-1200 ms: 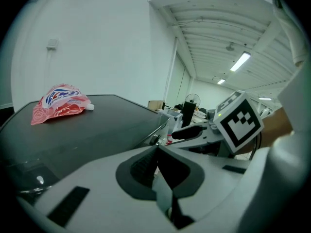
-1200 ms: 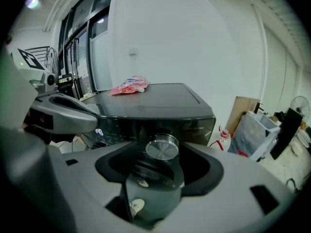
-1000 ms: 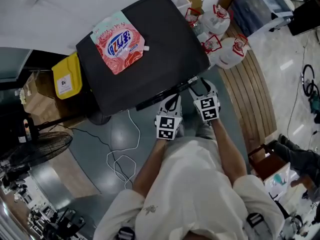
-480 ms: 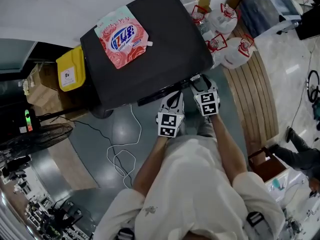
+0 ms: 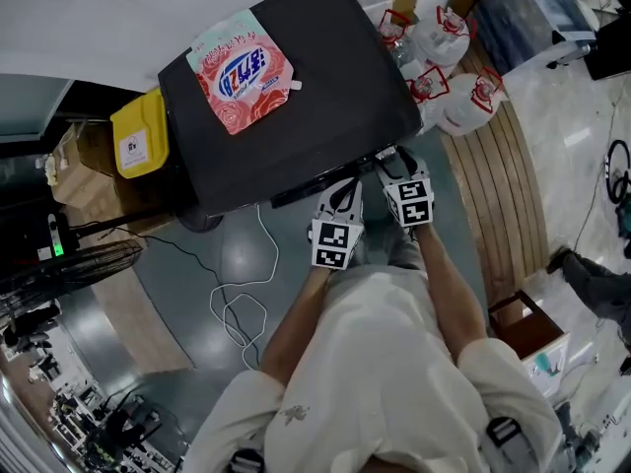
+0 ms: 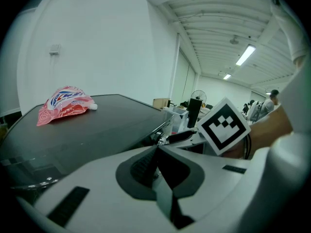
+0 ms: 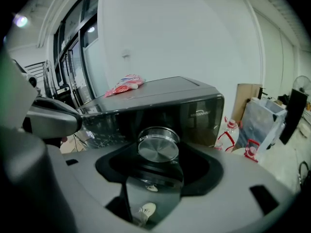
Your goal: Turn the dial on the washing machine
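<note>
Brushed silver metal is noted on the dial point(image 7: 158, 148), which is set in the glossy black front panel of the washing machine point(image 5: 296, 116), toward the right end of its front edge. The right gripper point(image 5: 392, 166) is held against that panel. Its jaws have just been closing and are seen set around the dial, with the pads bearing on its rim. The left gripper point(image 5: 340, 193) is held just beside it at the same front edge, with its jaws pressed together and nothing between them. A pink and red detergent pouch point(image 5: 242, 72) is laid flat on the machine's black top, near the rear left corner, well apart from both grippers. A yellow bin point(image 5: 138, 144) is stood against the machine's left side. White jugs with red labels point(image 5: 444, 42) are grouped beside its right side. A white cable point(image 5: 242, 304) is looped on the floor before the machine.
</note>
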Demonstrator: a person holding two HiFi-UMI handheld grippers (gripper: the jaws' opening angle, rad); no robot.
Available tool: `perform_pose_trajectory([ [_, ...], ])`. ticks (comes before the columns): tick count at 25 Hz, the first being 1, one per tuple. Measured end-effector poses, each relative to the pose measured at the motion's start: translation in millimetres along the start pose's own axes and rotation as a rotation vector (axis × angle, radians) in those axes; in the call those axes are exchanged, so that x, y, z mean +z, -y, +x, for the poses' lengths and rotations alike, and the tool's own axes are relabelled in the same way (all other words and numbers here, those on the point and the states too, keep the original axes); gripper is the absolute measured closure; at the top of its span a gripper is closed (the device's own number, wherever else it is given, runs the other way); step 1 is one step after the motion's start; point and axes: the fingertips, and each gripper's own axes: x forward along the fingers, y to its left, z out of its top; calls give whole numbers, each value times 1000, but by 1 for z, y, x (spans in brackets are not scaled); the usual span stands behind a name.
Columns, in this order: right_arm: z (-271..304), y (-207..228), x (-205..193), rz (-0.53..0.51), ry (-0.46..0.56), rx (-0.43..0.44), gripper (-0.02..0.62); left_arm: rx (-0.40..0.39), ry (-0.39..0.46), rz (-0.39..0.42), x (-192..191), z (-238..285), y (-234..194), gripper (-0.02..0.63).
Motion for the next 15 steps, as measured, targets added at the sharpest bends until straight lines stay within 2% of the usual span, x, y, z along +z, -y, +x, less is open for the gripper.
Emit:
perform_pose_trajectory([
  [15, 1, 1, 1, 177, 34, 88, 319, -15, -3, 6, 0, 4, 3, 594],
])
